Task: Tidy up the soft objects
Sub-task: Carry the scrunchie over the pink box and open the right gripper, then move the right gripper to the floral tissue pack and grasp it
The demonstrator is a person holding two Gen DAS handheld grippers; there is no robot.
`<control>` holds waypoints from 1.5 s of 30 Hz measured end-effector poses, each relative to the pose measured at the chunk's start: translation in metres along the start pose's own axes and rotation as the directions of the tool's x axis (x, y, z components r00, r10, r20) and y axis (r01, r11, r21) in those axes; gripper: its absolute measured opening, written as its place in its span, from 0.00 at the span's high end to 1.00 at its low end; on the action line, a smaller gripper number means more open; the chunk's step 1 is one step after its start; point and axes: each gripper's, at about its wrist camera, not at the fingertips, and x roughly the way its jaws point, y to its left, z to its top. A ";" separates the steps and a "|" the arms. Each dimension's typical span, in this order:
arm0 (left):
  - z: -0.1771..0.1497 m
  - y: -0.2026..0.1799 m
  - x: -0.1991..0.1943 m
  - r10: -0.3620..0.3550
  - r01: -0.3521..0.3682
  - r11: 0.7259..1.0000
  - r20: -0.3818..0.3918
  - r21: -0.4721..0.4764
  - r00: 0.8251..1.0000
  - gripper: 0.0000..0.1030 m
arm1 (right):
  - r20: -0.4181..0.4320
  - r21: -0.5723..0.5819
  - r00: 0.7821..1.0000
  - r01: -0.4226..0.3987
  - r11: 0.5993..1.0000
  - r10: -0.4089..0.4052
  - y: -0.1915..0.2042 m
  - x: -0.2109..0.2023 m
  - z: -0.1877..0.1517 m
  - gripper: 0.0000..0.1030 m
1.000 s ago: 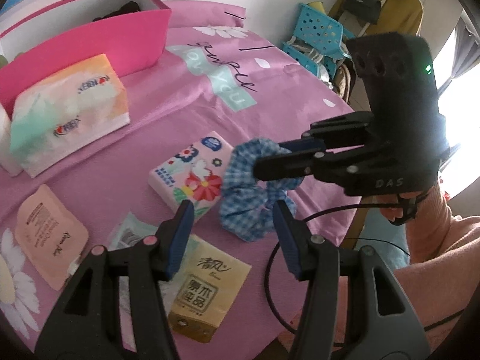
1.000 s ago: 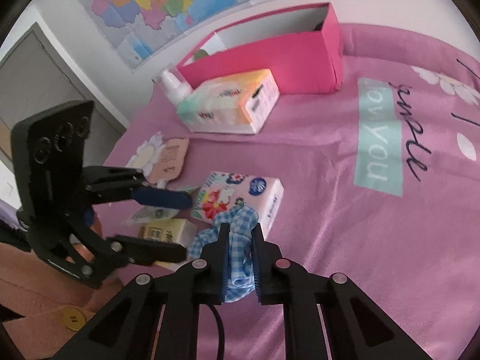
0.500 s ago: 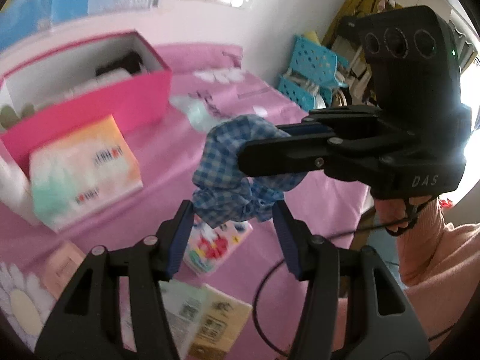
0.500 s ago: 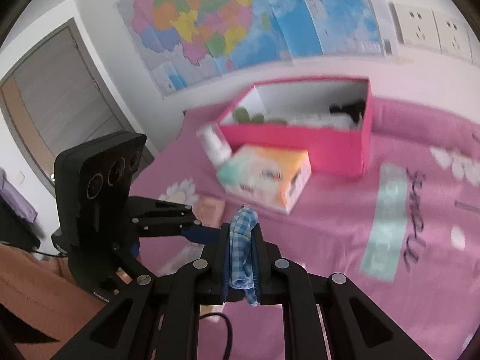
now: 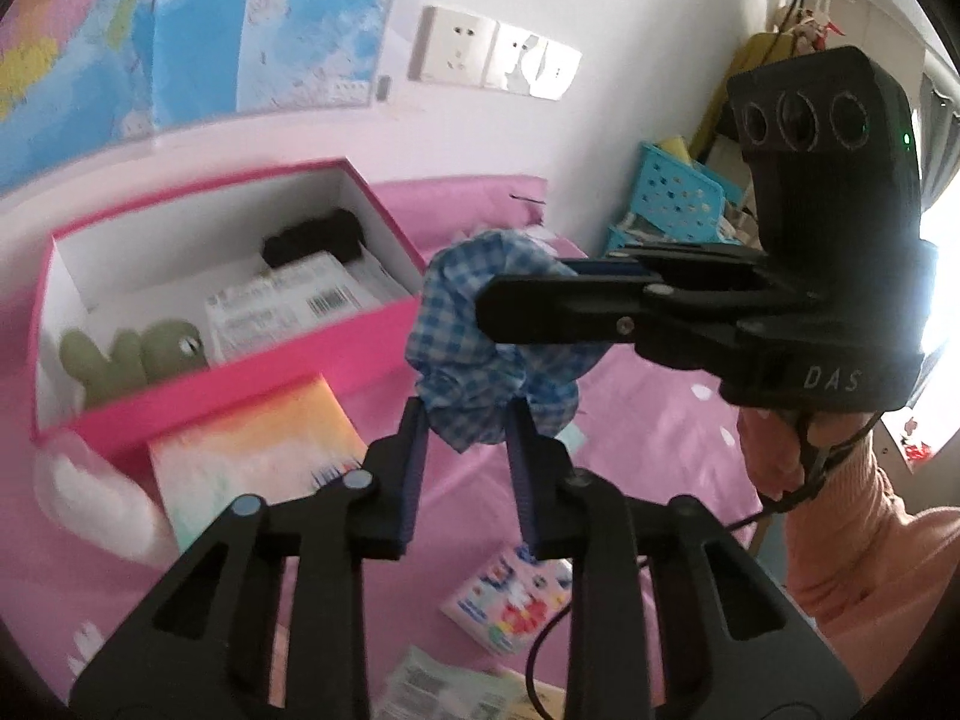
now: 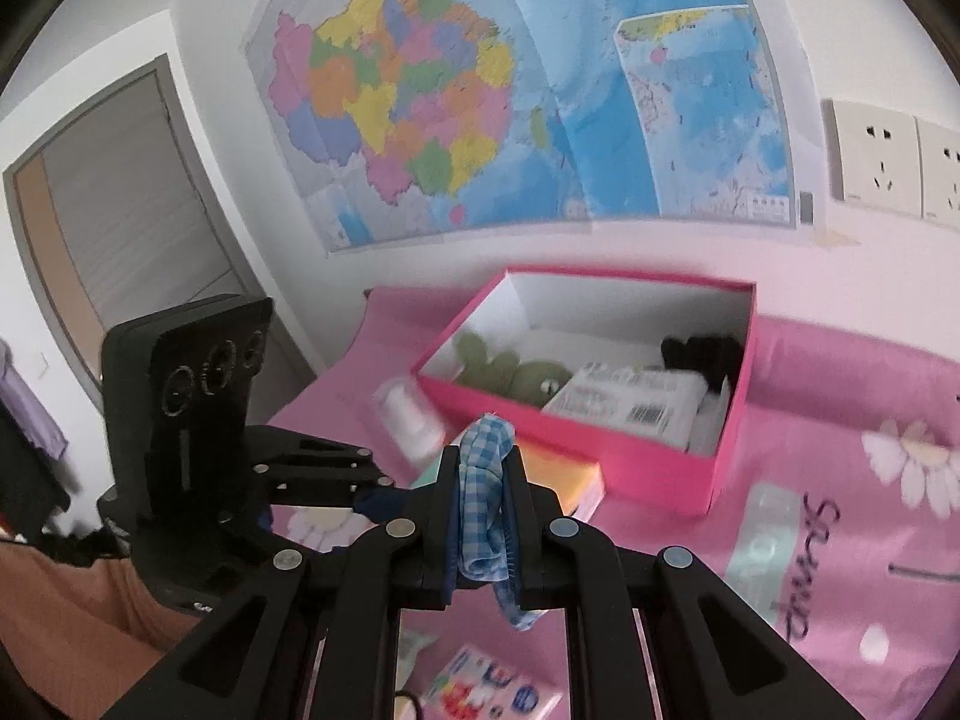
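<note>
The left gripper point(image 5: 465, 420) has just been closing, and its jaws now pinch the lower fold of the blue check scrunchie point(image 5: 456, 300), which sits between them. From 3 o'clock in the left wrist view the right gripper point(image 5: 498, 300) comes in level, clamped tight on the upper part of the same scrunchie. So the scrunchie hangs in the air, gripped by both at once, well above the pink cloth point(image 5: 660, 408). Below it, at 7 o'clock, lies a tissue pack point(image 5: 252, 444), touching or just in front of the pink box point(image 5: 252, 360). The box stands open at 10 o'clock, and inside are a green plush point(image 5: 138, 354), a labelled packet point(image 5: 288, 306) and something black point(image 5: 312, 240)

My judgement: the step in hand is carrying the scrunchie to the box. Next, both grippers should travel together toward 10 o'clock, over the near wall, then let go above the free floor near the plush, so the cloth drops in and does not snag on the rim
</note>
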 end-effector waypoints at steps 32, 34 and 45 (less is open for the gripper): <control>0.057 0.071 0.095 0.287 -0.303 0.948 -0.144 -0.102 0.947 0.68 | -0.085 0.164 0.952 0.304 0.939 -0.293 -0.105 0.094 0.051 0.66; 0.054 0.068 0.093 0.304 -0.317 0.944 -0.134 -0.092 0.943 0.65 | -0.066 0.162 0.947 0.320 0.933 -0.314 -0.102 0.087 0.049 0.65; 0.031 0.035 0.059 0.422 -0.423 0.906 -0.043 -0.011 0.906 0.53 | -0.004 0.173 0.968 0.247 0.953 -0.250 -0.079 0.043 0.030 0.57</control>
